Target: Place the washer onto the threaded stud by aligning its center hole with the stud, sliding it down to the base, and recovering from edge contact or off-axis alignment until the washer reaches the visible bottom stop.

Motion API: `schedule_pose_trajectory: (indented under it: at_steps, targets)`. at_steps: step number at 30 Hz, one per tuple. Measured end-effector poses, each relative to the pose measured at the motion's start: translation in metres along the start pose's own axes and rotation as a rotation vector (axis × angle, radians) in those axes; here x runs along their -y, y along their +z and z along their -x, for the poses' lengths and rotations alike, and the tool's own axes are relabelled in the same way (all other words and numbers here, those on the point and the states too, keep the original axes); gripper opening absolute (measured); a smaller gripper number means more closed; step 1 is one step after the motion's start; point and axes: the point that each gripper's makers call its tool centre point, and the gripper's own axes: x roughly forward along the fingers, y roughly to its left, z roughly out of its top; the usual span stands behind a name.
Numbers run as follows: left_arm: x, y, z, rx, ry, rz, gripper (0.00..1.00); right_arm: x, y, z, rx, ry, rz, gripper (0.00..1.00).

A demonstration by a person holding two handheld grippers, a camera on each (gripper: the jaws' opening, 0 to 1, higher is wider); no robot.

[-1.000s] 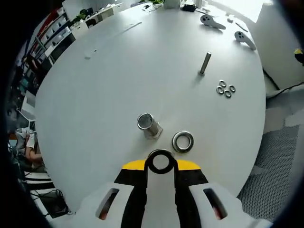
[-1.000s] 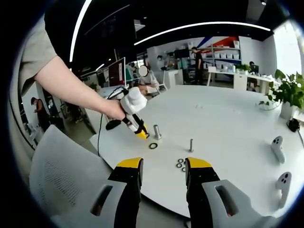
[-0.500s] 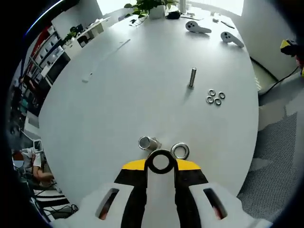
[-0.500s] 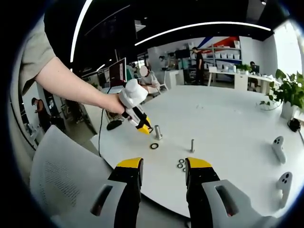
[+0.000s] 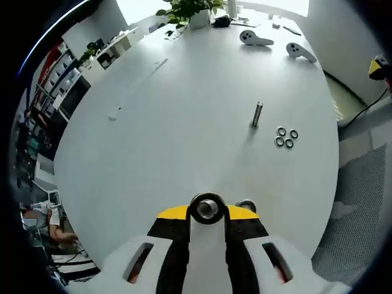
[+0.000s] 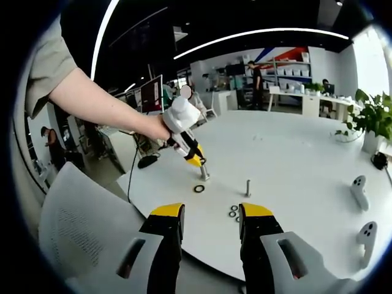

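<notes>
My left gripper (image 5: pixel 207 212) is shut on a dark washer (image 5: pixel 207 196), held flat between its yellow-tipped jaws. Through the washer's hole I see the grey top of the thick stud (image 5: pixel 207 209), so the washer hovers right over it. In the right gripper view a person's hand holds the left gripper (image 6: pixel 197 160) tilted down onto the stud (image 6: pixel 203 173); whether washer and stud touch I cannot tell. A second washer (image 6: pixel 198 188) lies flat on the table just in front of the stud. My right gripper (image 6: pixel 211 219) stands open over the table's near edge, with nothing between its jaws.
A thin upright stud (image 5: pixel 257 114) stands mid-table with three small washers (image 5: pixel 286 137) beside it. Two white controllers (image 5: pixel 256 38) lie at the far side near a potted plant (image 5: pixel 190 9). The round white table (image 5: pixel 153 122) ends close by on the right, and a grey chair (image 6: pixel 73 239) stands beside it.
My left gripper has carried the washer forward over the thick stud, whose top now shows through the hole. The right gripper has stayed still and open.
</notes>
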Motion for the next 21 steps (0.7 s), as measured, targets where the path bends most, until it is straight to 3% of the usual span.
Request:
schedule_pose_trajectory:
  at_steps: [3,21]
  targets:
    - [0.000,-0.002,-0.002,-0.028,0.003,-0.031,0.19,0.000,0.000,0.000,0.001,-0.002,-0.002,0.37]
    - [-0.001,-0.009,-0.014,-0.089,-0.032,-0.026,0.19,0.001,0.000,0.000,0.002,-0.004,-0.010,0.37]
